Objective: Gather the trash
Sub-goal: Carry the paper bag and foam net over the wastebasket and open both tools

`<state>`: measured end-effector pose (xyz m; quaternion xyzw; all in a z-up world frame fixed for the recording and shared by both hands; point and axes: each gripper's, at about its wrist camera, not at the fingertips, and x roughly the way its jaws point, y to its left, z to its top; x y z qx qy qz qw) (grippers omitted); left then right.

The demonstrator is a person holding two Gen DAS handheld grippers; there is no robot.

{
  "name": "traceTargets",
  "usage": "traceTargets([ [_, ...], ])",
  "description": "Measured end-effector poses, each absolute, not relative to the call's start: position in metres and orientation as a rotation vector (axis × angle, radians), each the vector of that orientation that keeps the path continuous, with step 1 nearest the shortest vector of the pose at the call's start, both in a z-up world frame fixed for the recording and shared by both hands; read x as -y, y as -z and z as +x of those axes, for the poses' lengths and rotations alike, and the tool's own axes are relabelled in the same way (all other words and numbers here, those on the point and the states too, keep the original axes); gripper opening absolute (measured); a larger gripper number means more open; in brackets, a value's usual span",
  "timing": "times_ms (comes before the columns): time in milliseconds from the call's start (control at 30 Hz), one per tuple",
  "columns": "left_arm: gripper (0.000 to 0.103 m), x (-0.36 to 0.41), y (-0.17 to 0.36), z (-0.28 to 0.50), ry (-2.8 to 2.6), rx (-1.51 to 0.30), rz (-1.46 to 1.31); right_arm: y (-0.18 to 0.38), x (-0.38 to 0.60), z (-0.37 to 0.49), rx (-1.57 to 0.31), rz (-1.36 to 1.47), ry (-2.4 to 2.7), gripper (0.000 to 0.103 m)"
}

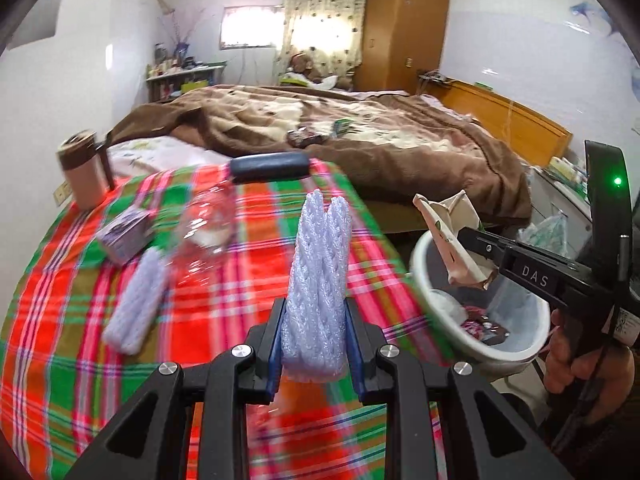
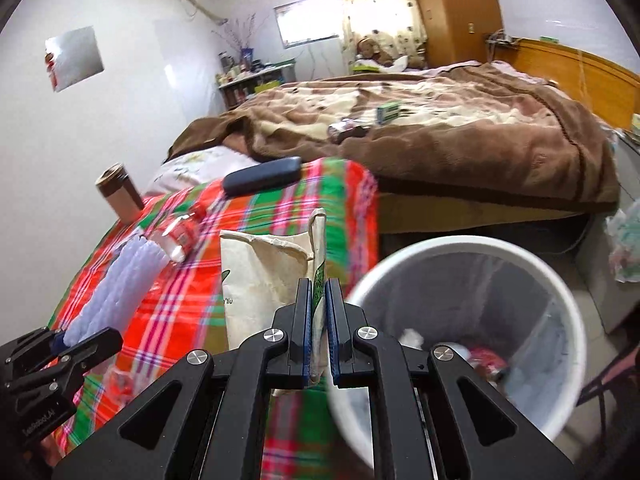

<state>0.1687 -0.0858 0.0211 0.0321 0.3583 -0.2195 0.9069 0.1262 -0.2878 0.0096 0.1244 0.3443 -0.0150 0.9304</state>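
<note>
Trash rides in both grips: my right gripper (image 2: 319, 320) pinches a crumpled paper bag (image 2: 268, 276) beside the bin (image 2: 460, 248), so I'd carry it past the rim before letting go, while my left gripper (image 1: 315, 336) clamps foam netting (image 1: 320, 276) above the counter (image 1: 80, 320).

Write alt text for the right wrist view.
The right gripper is shut on a cream paper bag, held beside a white trash bin that already has litter inside. At lower left the left gripper holds white foam netting over a plaid-covered table.
</note>
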Motion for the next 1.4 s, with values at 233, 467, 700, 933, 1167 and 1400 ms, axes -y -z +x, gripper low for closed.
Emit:
traceTargets([
  [233, 0.027, 0.143, -0.023, 0.158, 0.527, -0.728, 0.112, -0.009, 0.325, 0.109, -0.698, 0.268, 0.121, 0.007],
  [467, 0.027, 0.188, -0.015, 0.15, 0.604, -0.747, 0.144, 0.004, 0.352, 0.1, -0.725, 0.289, 0.184, 0.007],
  [700, 0.027, 0.226, -0.003, 0.145, 0.652, -0.775, 0.181, 0.019, 0.372, 0.097, -0.77, 0.288, 0.236, 0.007],
  [933, 0.027, 0.25, 0.009, 0.147, 0.68, -0.806, 0.195, 0.031, 0.382, 0.096, -0.814, 0.277, 0.269, 0.007],
  [1167, 0.035, 0.25, 0.014, 0.15, 0.691, -0.821, 0.177, 0.033, 0.384, 0.095, -0.824, 0.296, 0.239, 0.015],
  [1400, 0.049, 0.238, 0.012, 0.152, 0.677, -0.815, 0.151, 0.032, 0.385, 0.093, -0.819, 0.315, 0.262, 0.035],
])
